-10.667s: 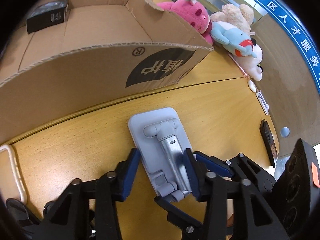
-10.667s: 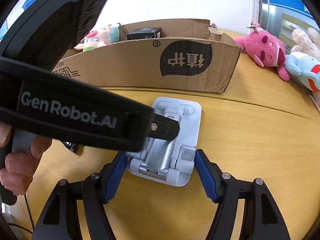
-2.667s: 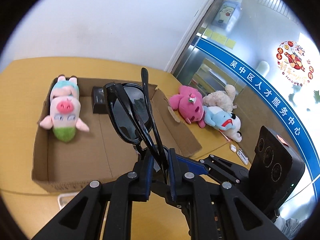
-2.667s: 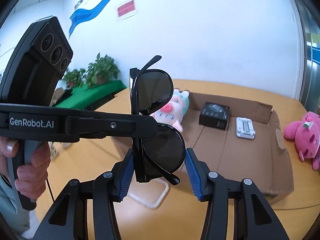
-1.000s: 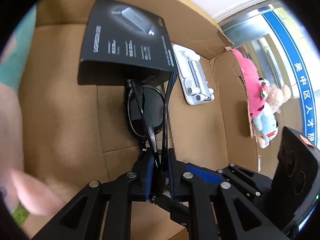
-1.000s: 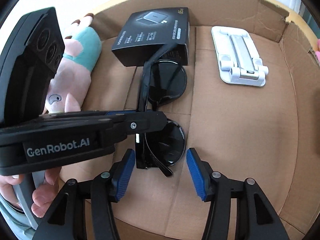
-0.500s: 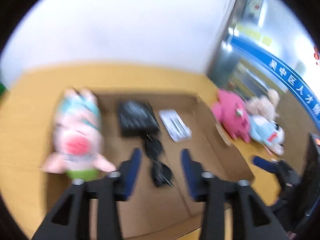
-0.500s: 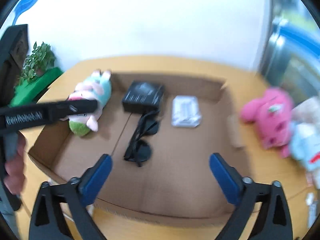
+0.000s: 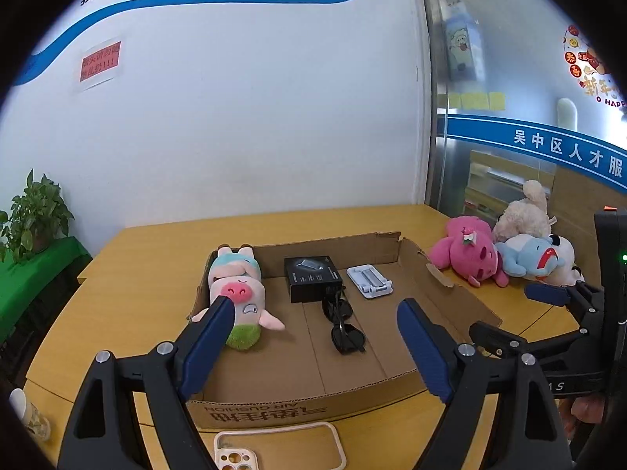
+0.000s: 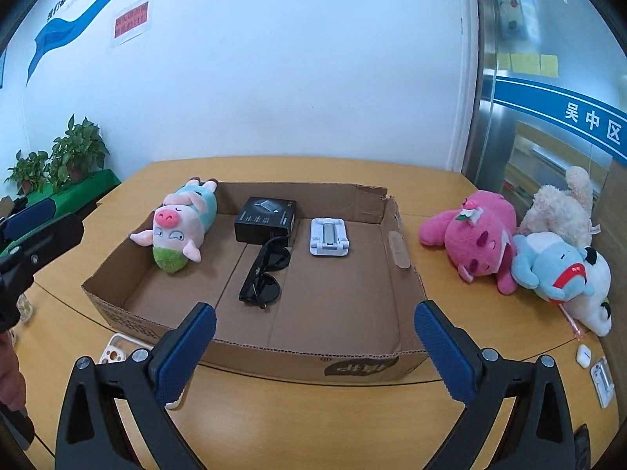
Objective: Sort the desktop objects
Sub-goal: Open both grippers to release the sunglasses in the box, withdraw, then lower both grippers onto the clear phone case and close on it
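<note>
Black sunglasses (image 9: 345, 327) (image 10: 264, 274) lie folded on the floor of the open cardboard box (image 9: 450, 305) (image 10: 399, 246), touching a black carton (image 10: 266, 219). A pig plush (image 10: 176, 227) lies at the box's left end and a white phone stand (image 10: 328, 237) sits right of the carton. My left gripper (image 9: 315, 309) hangs above the box's near side, its jaws opening with nothing between them. My right gripper (image 10: 313, 313) is open and empty, held over the near wall of the box.
Pink (image 10: 474, 231), blue (image 10: 552, 266) and cream plush toys lie on the wooden table right of the box. A pale phone case (image 9: 274, 446) lies in front of the box. A white earbud case (image 10: 584, 354) sits at the right edge. Potted plants stand far left.
Both grippers let go of the sunglasses, which now rest in the box. Both opened wide and pulled up and back, so the whole box and table now show.
</note>
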A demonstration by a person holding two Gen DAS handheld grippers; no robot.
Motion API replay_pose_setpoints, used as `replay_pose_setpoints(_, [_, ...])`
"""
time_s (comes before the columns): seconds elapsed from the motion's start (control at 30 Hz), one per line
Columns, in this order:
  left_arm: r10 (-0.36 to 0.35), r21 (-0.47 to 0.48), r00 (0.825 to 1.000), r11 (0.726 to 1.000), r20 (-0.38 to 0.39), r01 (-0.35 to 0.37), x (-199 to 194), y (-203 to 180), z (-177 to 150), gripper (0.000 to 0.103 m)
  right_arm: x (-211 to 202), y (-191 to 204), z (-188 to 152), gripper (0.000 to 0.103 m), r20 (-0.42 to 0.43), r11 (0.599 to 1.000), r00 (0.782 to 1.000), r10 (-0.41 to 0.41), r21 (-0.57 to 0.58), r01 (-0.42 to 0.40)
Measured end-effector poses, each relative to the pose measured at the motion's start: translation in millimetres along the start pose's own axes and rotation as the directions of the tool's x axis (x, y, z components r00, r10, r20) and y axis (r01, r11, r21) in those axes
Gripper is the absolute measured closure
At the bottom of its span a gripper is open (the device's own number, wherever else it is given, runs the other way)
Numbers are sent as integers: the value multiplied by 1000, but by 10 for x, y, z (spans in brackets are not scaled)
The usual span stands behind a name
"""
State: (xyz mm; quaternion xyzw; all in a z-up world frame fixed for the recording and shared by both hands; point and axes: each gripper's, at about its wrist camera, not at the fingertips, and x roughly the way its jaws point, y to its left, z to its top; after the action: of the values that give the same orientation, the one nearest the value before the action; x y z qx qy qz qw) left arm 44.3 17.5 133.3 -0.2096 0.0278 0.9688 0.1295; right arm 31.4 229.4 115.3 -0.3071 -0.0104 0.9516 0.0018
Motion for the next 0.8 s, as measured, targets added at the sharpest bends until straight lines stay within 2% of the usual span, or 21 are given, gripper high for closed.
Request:
replay_pose_setpoints(0.57, [20, -39, 997, 999, -75, -23, -107, 122, -283, 18, -126, 108, -132, 1, -4, 1000, 1000, 19, -14, -19])
replay_pose_setpoints(0.8, [20, -91, 988, 995, -155, -35, -60, 438, -531, 18, -11, 234, -272, 1, -57, 997, 996, 74, -28, -75])
